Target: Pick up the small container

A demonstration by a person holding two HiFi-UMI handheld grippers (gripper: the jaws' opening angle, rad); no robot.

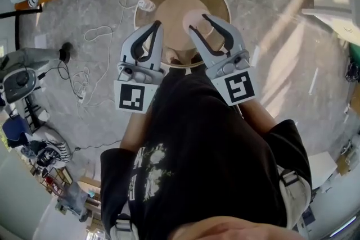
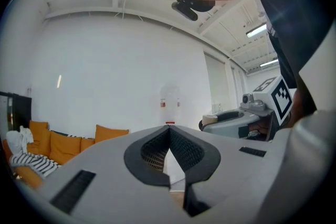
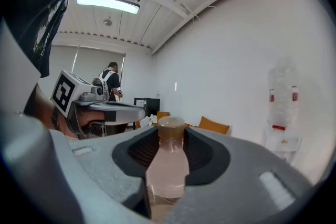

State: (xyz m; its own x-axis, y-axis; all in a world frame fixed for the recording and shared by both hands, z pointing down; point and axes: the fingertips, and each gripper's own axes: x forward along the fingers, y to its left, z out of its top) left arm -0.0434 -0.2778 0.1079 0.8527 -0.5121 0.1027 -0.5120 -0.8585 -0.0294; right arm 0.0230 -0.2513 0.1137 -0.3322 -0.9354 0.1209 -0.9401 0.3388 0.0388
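Two grippers are up in front of the person, side by side and near each other. The left gripper (image 2: 169, 134) has its jaws together at the tips with nothing between them. The right gripper (image 1: 198, 24) is clamped on the small container (image 3: 168, 165), a pale pink bottle with a brown cap, its body squeezed between the dark pads and its cap poking out just past them. It hangs in the air over the round table (image 1: 220, 1), clear of the top. The main risk, I judge, is a slip: the bottle looks smooth and rounded, so a slackened squeeze or a quick swing could let it slide out and drop onto the table or roll off to the floor (image 1: 281, 53). A bump from the idle left gripper could also knock it askew.
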